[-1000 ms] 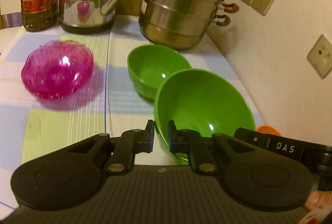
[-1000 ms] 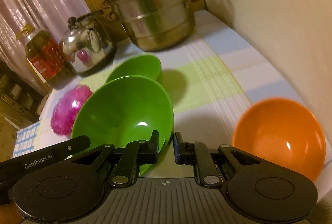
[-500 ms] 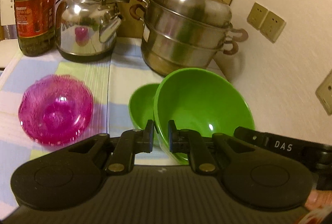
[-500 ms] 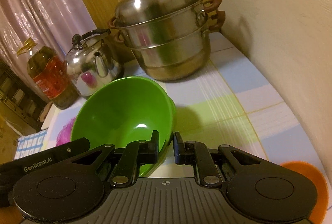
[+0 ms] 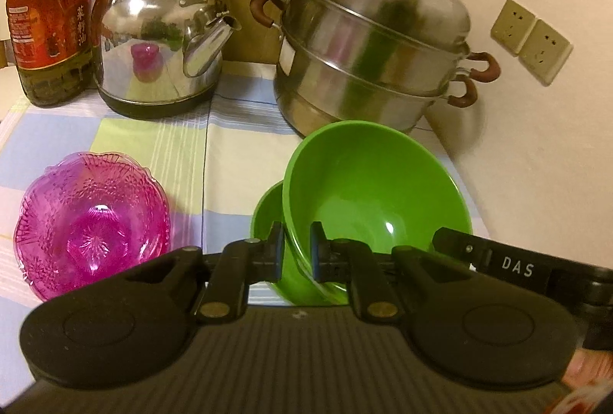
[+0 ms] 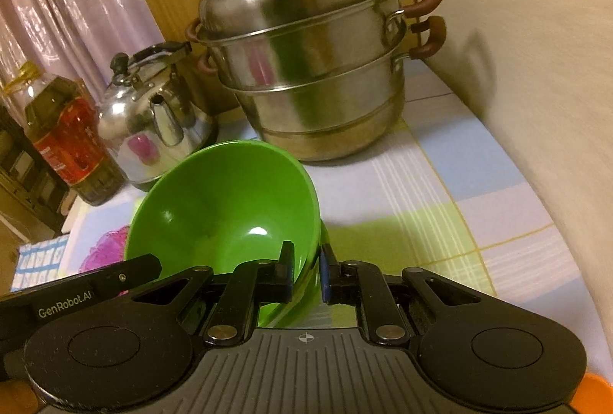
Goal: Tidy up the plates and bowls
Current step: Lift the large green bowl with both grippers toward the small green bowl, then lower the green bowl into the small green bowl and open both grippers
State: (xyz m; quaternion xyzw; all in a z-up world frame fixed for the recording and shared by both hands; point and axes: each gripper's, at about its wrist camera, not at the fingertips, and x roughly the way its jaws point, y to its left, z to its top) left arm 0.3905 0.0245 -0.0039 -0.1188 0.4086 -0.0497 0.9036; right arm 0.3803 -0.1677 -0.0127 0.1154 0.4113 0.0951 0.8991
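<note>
Both tongs grip the same large green bowl by its rim, one on each side. The left tongs are narrowed on the rim at the bowl's 7 o'clock edge in the left wrist view, one finger inside and one outside. The right tongs pinch the rim at the bowl's 5 o'clock edge in the right wrist view, in the same way. The bowl is tilted, its opening turned toward the cameras.

Directly under it sits a smaller green bowl, showing only as a crescent at the big bowl's 8 o'clock side. Whether the two bowls touch cannot be told.

On the checked cloth of the desk, a pink glass bowl stands well apart at 9 o'clock from the green pair. At 12 o'clock behind the bowls is a steel steamer pot with brown handles, close to the big bowl's far rim. At 11 o'clock is a steel kettle, and left of it a bottle of oil. Two wall sockets are on the wall at 2 o'clock. An orange edge shows at the lower right corner of the right wrist view.
</note>
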